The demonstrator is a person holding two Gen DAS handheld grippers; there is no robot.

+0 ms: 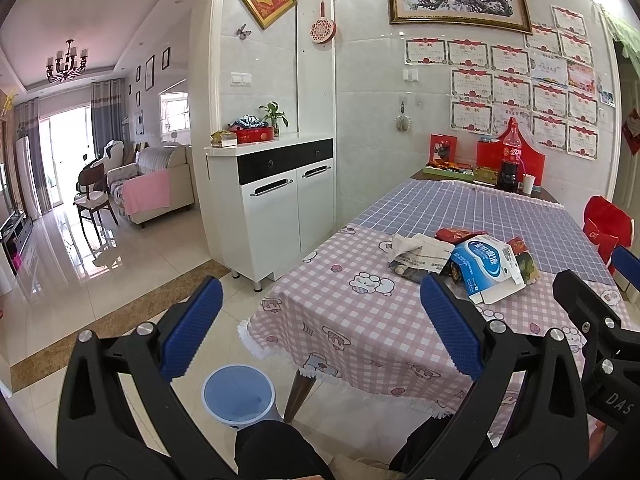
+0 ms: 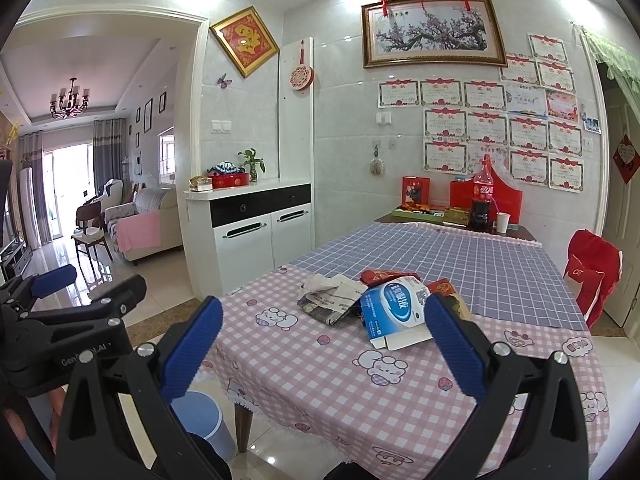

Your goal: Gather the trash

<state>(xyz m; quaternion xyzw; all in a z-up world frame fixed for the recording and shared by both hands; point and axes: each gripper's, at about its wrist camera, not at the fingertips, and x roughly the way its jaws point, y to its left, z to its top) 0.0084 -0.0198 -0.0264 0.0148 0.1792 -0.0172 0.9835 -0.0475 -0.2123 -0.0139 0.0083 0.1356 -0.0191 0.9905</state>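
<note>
A pile of trash lies on the pink checked tablecloth: a blue-and-white carton (image 1: 486, 268) (image 2: 396, 312), crumpled newspaper (image 1: 418, 256) (image 2: 332, 298) and red wrappers (image 1: 456, 234) (image 2: 384, 275). A light blue bin (image 1: 239, 396) (image 2: 204, 420) stands on the floor by the table's near left corner. My left gripper (image 1: 320, 324) is open and empty, above the bin and table edge. My right gripper (image 2: 324, 344) is open and empty, short of the carton. Each gripper shows at the edge of the other's view.
The table (image 2: 360, 400) has a cola bottle (image 2: 482, 196), a paper cup (image 2: 502, 222) and red boxes at its far end. A white cabinet (image 1: 280, 200) stands left of it. A red-covered chair (image 2: 592, 276) is at the right. The living room opens at left.
</note>
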